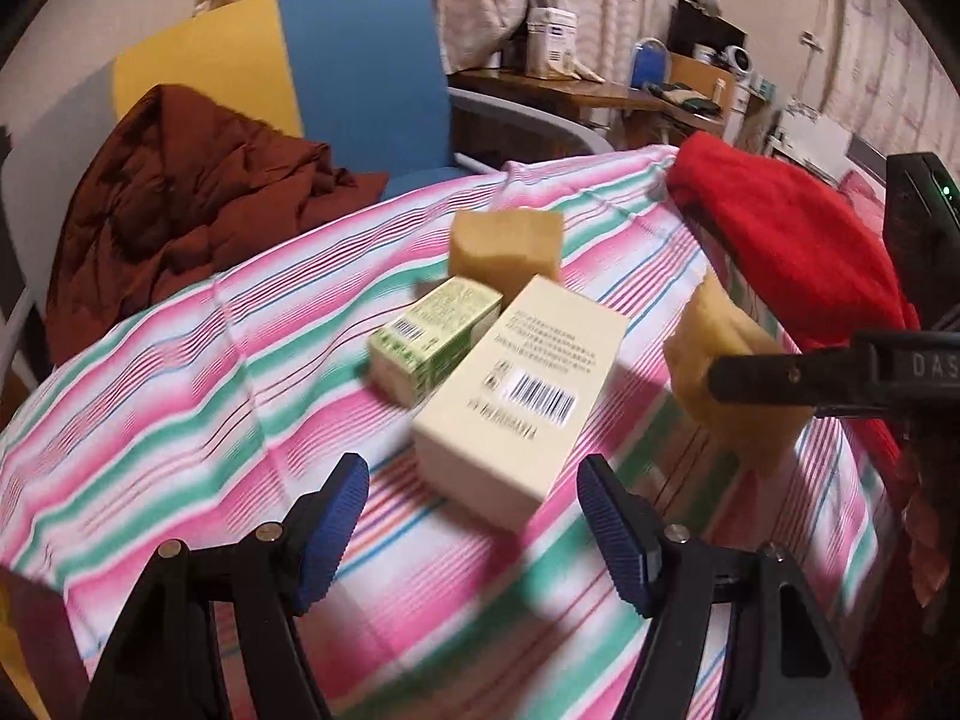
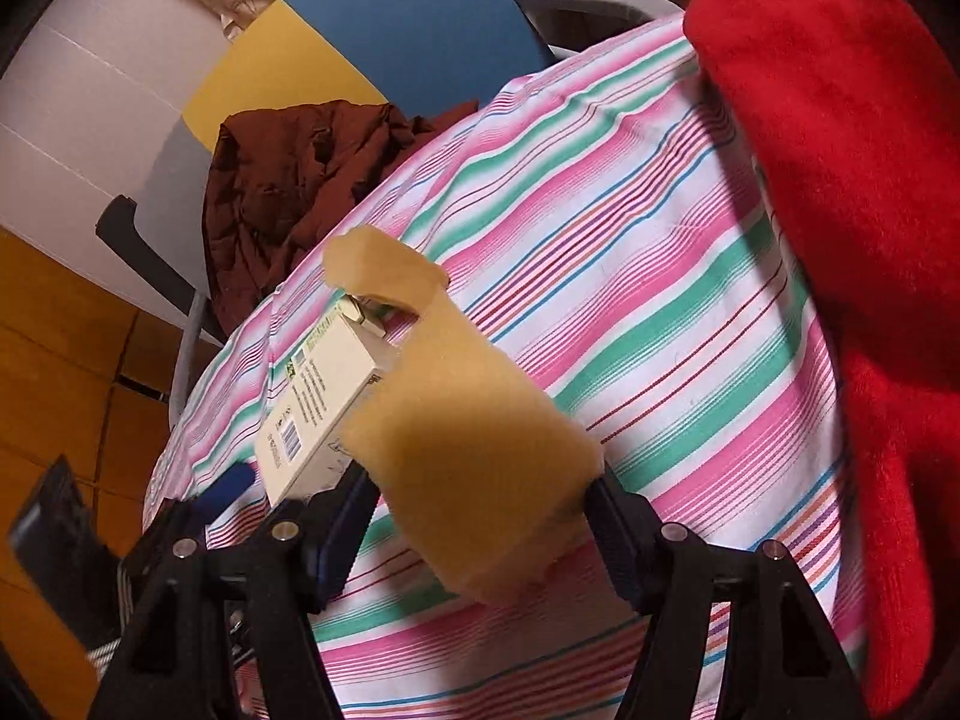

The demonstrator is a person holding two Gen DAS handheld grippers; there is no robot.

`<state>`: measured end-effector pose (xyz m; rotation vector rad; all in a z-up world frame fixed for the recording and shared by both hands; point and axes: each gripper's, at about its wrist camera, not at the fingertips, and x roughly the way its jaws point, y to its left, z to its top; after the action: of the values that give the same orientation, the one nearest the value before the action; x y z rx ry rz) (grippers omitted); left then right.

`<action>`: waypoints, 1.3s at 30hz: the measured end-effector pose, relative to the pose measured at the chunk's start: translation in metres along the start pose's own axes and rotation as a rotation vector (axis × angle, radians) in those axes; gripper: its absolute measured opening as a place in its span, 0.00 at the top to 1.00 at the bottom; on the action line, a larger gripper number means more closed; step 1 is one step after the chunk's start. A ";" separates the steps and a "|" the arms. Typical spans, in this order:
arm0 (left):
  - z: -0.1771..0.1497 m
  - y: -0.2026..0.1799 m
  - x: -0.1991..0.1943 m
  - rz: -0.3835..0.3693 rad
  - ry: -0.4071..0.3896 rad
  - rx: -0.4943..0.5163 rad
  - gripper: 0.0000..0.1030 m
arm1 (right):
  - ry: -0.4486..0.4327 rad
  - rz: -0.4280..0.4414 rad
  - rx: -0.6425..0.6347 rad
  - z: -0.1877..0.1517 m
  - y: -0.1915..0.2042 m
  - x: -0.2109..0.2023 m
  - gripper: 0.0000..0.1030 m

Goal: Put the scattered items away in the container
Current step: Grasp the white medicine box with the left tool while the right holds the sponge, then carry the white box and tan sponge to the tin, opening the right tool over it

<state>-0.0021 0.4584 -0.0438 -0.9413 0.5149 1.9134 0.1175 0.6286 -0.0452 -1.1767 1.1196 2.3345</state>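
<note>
Left wrist view: empty tongs above the boxes, a sponge gripped in the other pair.

Over the striped cloth, the left gripper stood with its blue pads wide apart and nothing between them, just short of the cream box; a green box and a tan sponge lay touching behind it. The right gripper was clamped on a second sponge, held clear of the cloth beside the red fabric. A brown jacket lay on the chair. No container was identifiable.
</note>
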 end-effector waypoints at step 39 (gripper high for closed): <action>-0.078 0.027 -0.031 -0.109 -0.140 -0.325 0.51 | -0.060 -0.145 -0.293 -0.006 0.059 0.023 0.33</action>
<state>0.0149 0.3755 -0.0681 -1.0072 0.0682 1.9795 0.0740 0.5838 -0.0351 -1.2284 0.6629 2.4588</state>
